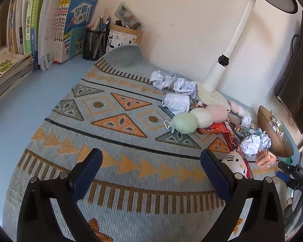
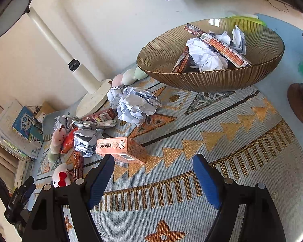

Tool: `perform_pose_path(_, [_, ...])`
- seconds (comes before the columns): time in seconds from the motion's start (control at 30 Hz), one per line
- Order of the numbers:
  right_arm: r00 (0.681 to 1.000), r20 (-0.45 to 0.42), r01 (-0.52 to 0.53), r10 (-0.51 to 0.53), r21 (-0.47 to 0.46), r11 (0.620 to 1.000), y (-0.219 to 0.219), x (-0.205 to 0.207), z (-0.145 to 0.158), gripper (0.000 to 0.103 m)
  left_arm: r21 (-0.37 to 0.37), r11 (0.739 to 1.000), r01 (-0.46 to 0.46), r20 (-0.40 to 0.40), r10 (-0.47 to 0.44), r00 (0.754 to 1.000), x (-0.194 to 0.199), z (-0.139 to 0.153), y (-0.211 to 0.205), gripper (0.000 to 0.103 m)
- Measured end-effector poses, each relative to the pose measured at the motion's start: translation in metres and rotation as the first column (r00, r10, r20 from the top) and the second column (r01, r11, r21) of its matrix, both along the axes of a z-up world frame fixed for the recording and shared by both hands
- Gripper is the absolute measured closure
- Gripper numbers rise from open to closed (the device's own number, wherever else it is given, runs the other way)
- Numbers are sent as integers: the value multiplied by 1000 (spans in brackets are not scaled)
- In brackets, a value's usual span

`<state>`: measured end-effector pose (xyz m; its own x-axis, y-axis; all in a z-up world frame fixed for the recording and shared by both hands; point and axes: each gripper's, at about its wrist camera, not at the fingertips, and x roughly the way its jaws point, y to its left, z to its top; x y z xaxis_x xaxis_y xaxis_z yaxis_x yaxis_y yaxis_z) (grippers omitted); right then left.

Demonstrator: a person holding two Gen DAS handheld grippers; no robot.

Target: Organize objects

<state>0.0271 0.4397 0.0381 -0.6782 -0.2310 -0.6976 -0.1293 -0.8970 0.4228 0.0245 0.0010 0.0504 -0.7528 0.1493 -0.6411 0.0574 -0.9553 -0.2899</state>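
My right gripper (image 2: 153, 165) hangs open over the patterned mat (image 2: 192, 141), nothing between its blue pads. A pink POKER box (image 2: 119, 148) lies just ahead of its left finger. Behind that box lie crumpled paper balls (image 2: 135, 104). The ribbed brown bowl (image 2: 212, 80) farther back holds crumpled paper (image 2: 206, 56) and a long printed box (image 2: 218, 44). My left gripper (image 1: 151, 161) is open and empty above bare mat (image 1: 121, 100). To its right lie a Hello Kitty plush (image 1: 235, 162), a string of pastel plush balls (image 1: 200, 117) and paper balls (image 1: 176, 102).
A white desk lamp (image 1: 214, 76) stands against the wall behind the clutter. Upright books (image 1: 40, 30) and a mesh pen holder (image 1: 95, 44) line the back left. A dark monitor (image 1: 299, 80) is at the right. A round brown pad (image 2: 301, 104) sits right of the mat.
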Motion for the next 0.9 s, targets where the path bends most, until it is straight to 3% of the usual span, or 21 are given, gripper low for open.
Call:
perform_pose_path(0.33, [999,25,-44,43,53,998,-13,-9,-1,24,-182,983,33,-29,-39,999,7,4,33,5])
perform_pose_path(0.47, [994,32,-110,109,15,994,-20,-32,2,24,-177,983,44,-24,-50,998,7,4,31,5])
perform_pose_path(0.6, [986,10,-166,166,44,985,-37,-49,10,24,-159,986,49,-14,-52,999,5,4,29,5])
perform_pose_path(0.7, [962,48,-272,270,51,961,-59,-45,6,24,-172,978,117,5,-118,993,4,7,41,5])
perform_pose_path(0.8, [913,48,-407,405,39,913,-80,-17,4,24,-159,957,243,-5,-247,969,8,13,63,5])
perform_pose_path(0.9, [880,64,-473,471,23,881,-89,8,-3,24,-170,897,408,34,-409,912,3,9,91,4])
